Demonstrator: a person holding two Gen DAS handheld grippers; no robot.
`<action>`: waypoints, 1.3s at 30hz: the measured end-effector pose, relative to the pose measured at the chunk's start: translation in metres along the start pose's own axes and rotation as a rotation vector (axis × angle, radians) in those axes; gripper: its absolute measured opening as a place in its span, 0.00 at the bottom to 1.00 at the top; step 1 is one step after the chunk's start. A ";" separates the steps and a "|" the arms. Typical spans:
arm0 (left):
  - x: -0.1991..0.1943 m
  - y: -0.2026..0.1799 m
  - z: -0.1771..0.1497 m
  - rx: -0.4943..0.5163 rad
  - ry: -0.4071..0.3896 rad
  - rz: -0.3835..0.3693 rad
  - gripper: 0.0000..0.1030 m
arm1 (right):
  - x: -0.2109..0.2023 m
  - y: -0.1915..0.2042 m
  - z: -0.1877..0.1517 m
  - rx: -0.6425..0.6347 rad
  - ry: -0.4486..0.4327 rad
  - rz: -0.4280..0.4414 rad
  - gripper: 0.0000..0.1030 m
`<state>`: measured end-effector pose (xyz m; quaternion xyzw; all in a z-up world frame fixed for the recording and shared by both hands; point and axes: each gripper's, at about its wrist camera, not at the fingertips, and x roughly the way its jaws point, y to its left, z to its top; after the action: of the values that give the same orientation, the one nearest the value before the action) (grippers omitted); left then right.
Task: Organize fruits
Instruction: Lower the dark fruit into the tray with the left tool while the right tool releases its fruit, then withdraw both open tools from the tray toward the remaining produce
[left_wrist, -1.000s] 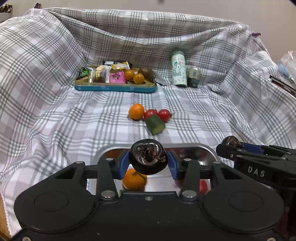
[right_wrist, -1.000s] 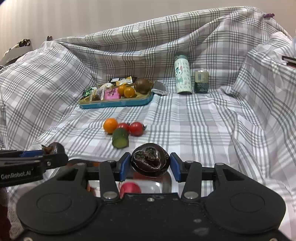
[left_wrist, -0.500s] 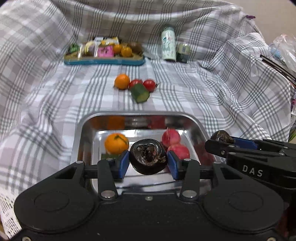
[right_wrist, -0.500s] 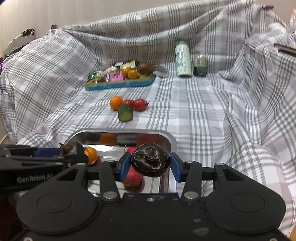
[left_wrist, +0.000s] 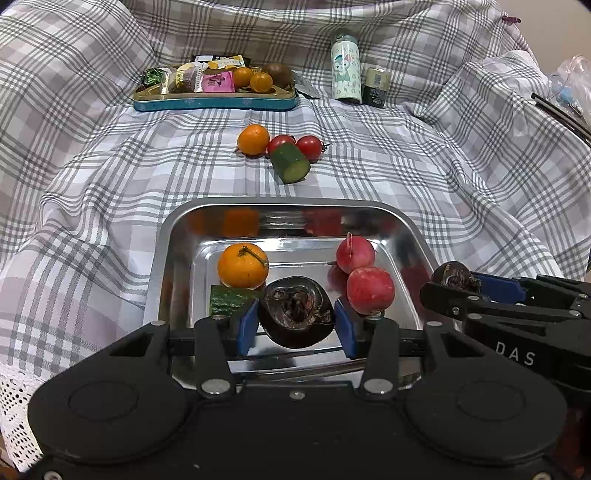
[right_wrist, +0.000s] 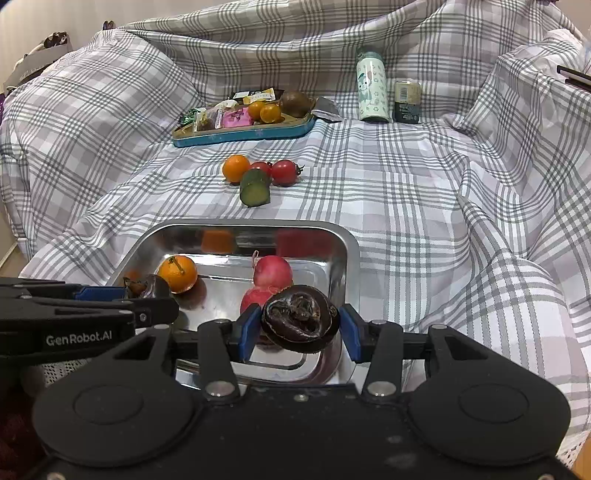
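Note:
My left gripper (left_wrist: 295, 326) is shut on a dark brown wrinkled fruit (left_wrist: 295, 312), held between the blue pads low over the steel tray (left_wrist: 280, 202). In the tray lie an orange (left_wrist: 242, 265), two red fruits (left_wrist: 370, 290) and a cucumber piece (left_wrist: 227, 300). My right gripper (right_wrist: 298, 330) is shut on a second dark brown fruit (right_wrist: 300, 317) above the tray's right side (right_wrist: 349, 258). Each gripper shows at the other view's edge, fruit in its tip. On the cloth beyond the tray lie an orange (left_wrist: 253, 139), two cherry tomatoes (left_wrist: 309, 147) and a cucumber chunk (left_wrist: 290, 163).
A teal tray (left_wrist: 216, 102) with snack packets, small oranges and a kiwi sits at the back. A pale patterned bottle (left_wrist: 346, 66) and a small can (left_wrist: 375, 86) stand to its right. The checked cloth rises in folds on both sides and behind.
Both views have tipped downward and the steel tray has come fully into sight under the grippers. Each gripper keeps its dark fruit.

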<state>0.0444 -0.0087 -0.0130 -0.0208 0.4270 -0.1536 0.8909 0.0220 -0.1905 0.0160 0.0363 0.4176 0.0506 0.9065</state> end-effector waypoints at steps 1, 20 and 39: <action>0.000 0.000 0.000 0.003 0.001 -0.001 0.51 | 0.000 0.000 0.000 0.000 0.000 0.000 0.46; 0.004 0.002 -0.001 -0.004 -0.001 -0.006 0.51 | -0.001 -0.004 0.002 0.021 -0.015 0.014 0.46; -0.005 -0.002 0.002 0.036 -0.050 0.034 0.50 | 0.000 -0.005 0.002 0.027 -0.013 0.014 0.47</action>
<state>0.0429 -0.0095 -0.0074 -0.0014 0.4023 -0.1453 0.9039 0.0240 -0.1951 0.0168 0.0519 0.4123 0.0509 0.9081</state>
